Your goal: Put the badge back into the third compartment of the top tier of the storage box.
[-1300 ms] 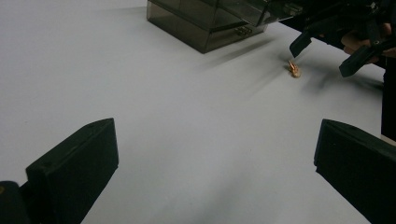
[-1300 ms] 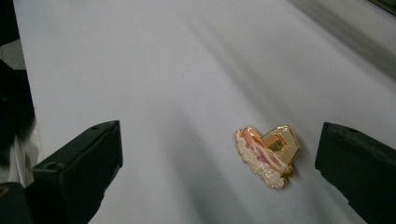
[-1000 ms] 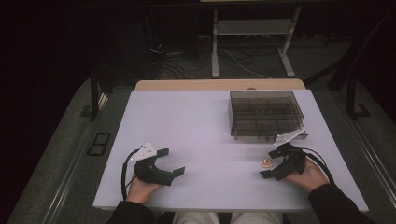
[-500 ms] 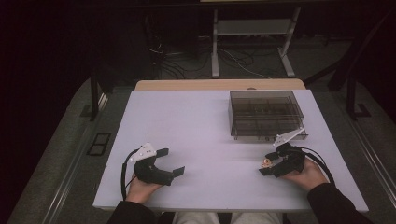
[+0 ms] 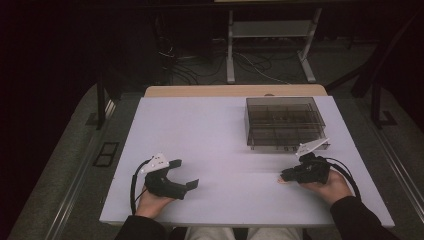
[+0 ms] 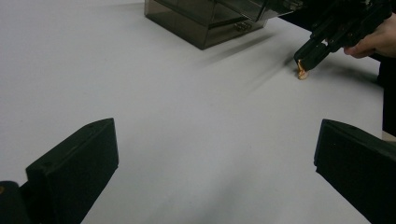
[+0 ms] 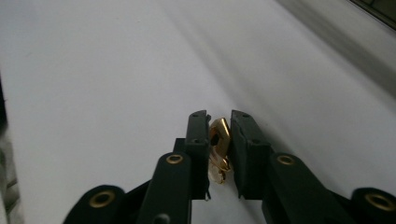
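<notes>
Currently, the right hand-held gripper (image 7: 219, 140) is clamping a small gold object (image 7: 218, 140) after closing its jaws, low over the white counter (image 5: 220, 135). Nearby, a smoked plastic compartment box (image 5: 284, 121) is standing just beyond it. Opposite, the left hand-held gripper (image 5: 184, 174) is resting with jaws apart, holding nothing.

**A pale table in a dark room**

I sit at a flat white rectangular tabletop (image 5: 210, 150), lit from above, with a light wooden edge strip (image 5: 235, 90) along its far side. Around me lies grey carpeted floor (image 5: 65, 170), carrying a dark rectangular floor plate (image 5: 105, 153) to my left. Beyond stands a grey metal frame stand (image 5: 270, 47) above loose dark cables (image 5: 195, 70). The rest sinks into shadow.
</notes>
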Tool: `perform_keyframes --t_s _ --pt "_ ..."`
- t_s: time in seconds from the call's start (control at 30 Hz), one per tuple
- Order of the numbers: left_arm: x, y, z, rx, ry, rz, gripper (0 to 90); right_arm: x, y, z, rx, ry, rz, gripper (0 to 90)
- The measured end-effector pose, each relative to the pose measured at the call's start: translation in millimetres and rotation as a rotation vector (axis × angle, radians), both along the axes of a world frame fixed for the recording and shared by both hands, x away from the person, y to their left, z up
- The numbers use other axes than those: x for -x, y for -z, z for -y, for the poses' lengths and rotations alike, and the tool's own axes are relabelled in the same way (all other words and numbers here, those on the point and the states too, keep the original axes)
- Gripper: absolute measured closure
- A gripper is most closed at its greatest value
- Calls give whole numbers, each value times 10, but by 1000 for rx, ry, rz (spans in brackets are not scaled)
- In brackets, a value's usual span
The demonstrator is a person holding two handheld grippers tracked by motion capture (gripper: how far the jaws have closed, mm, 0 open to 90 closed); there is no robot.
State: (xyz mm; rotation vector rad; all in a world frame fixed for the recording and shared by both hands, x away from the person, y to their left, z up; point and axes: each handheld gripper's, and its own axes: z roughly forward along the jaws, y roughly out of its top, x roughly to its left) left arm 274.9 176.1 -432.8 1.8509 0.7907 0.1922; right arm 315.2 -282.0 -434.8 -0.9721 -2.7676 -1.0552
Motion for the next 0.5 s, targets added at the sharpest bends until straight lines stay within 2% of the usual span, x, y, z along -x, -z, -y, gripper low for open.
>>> perform_keyframes --t_s 0.13,0.4,0.5 --pt "-3 2 4 -1 3 0 0 46 -28 20 22 -5 2 814" --pt "-3 1 3 -1 4 0 0 78 10 145 -9 -7 -53 837" --pt "-1 -1 1 -1 3 1 0 89 7 137 0 -13 -52 845"
